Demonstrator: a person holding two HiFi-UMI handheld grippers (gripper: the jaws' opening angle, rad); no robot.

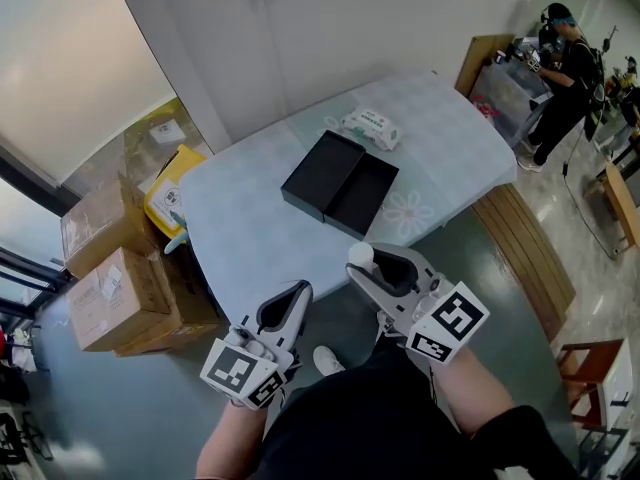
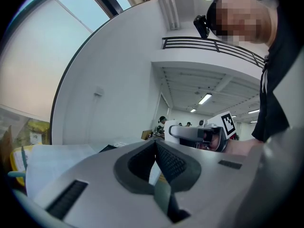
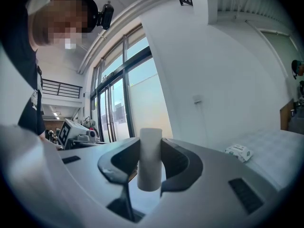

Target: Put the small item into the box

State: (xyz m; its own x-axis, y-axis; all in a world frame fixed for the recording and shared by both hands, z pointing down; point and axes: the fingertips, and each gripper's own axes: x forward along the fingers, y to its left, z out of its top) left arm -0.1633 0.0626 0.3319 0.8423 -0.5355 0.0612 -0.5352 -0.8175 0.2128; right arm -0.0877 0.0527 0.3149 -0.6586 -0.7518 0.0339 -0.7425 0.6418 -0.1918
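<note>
Pale-blue patterned cloth covers the table [image 1: 250, 228], hemmed in by stacked cardboard cartons [image 1: 110, 283] at its 9 o'clock and a wooden bench [image 1: 525, 253] at its 4 o'clock. A person [image 1: 565, 68] stands well beyond the table at 2 o'clock.

An open black box [image 1: 340, 183], its two shallow halves side by side, lies mid-table. A white tissue pack [image 1: 372, 128] sits just past it at 1 o'clock. Only bare cloth lies between the box and the table's near edge.

At that edge the right gripper [image 1: 366, 264] is clamped on a small white cylinder [image 1: 360, 255], its jaws spread to the cylinder's width. The box is at the gripper's 12 o'clock, well apart. The cylinder stands upright between the jaw tips, long axis vertical and crossing the jaws, with both ends poking past them.

Beside it, at 8 o'clock, the left gripper [image 1: 300, 290] has its jaws pressed together on nothing.
</note>
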